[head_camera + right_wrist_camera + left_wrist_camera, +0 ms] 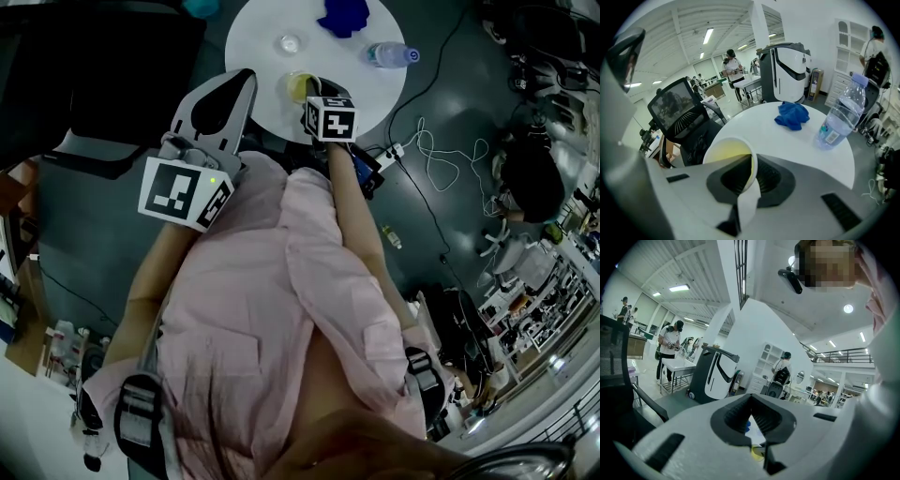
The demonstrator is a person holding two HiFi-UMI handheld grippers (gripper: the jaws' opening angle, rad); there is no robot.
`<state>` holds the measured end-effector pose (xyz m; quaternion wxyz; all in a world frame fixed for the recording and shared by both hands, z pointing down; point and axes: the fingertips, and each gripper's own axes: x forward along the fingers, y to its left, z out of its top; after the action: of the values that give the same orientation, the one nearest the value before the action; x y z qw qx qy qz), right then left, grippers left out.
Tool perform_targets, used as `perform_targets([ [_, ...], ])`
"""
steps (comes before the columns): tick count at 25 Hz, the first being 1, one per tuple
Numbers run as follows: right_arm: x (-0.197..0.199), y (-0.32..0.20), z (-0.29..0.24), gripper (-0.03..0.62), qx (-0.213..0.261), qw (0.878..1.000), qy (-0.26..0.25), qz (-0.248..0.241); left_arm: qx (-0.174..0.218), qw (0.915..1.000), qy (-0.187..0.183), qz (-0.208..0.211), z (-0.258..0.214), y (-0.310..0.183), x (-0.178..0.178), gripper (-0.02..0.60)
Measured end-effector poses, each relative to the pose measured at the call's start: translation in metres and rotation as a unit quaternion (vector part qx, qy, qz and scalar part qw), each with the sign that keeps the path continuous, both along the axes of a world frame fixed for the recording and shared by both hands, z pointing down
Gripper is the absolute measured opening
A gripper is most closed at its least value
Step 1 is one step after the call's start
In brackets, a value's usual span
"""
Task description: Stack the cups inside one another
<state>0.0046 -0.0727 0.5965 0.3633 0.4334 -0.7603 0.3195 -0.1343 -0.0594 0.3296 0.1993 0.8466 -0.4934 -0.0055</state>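
Round white table point(253, 37) in a large open workroom, seen from the person's head and from both grippers.

Nearest the person, the left gripper point(246, 77) hangs over the table's near edge. Its jaws are closed tip to tip and nothing is between them.

Just beyond, at the near rim, the right gripper point(753, 161) points steeply down with its jaws closed tight on the wall of the yellow-lined cup point(724, 152), one jaw inside the rim and one outside. Whether the cup's base touches the table cannot be told.

The cup's long axis appears to lean off upright. Its mouth faces up and towards the gripper's camera, its base down and away.

Farther in, apart from the held cup, a clear cup point(289, 43) stands mouth up. At the far side lie a blue cloth point(343, 17) and a water bottle point(392, 54).

Step in hand, as judged: the first cup is gripped and nesting is not yet done. The next move would call for carrying the held cup over the clear cup, bringing its axis upright with the base lowest, then lowering it in before the jaws part. The rim grip may let the cup swing.
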Motion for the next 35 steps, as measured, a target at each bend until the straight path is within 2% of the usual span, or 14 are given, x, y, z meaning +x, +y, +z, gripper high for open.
perform_targets([
  [19,-0.001,-0.004,-0.003,0.041,0.019,1.0,0.004,-0.009,-0.003,1.0,0.005,0.005,0.002,-0.001,0.001,0.015],
  [20,-0.001,-0.005,-0.005,0.046,0.019,1.0,0.004,-0.009,-0.004,1.0,0.005,0.005,0.001,-0.002,0.0,0.015],
  [22,-0.002,-0.005,-0.006,0.095,0.018,1.0,0.001,-0.01,-0.005,1.0,0.005,0.004,0.001,-0.003,0.0,0.015],
  [25,-0.001,-0.006,-0.007,0.118,0.019,1.0,0.0,-0.008,-0.006,1.0,0.005,0.003,0.002,-0.003,-0.001,0.015],
  [35,0.004,-0.016,-0.026,0.127,0.049,0.999,-0.014,0.018,-0.006,0.9999,0.008,0.007,0.003,-0.006,0.0,0.015],
])
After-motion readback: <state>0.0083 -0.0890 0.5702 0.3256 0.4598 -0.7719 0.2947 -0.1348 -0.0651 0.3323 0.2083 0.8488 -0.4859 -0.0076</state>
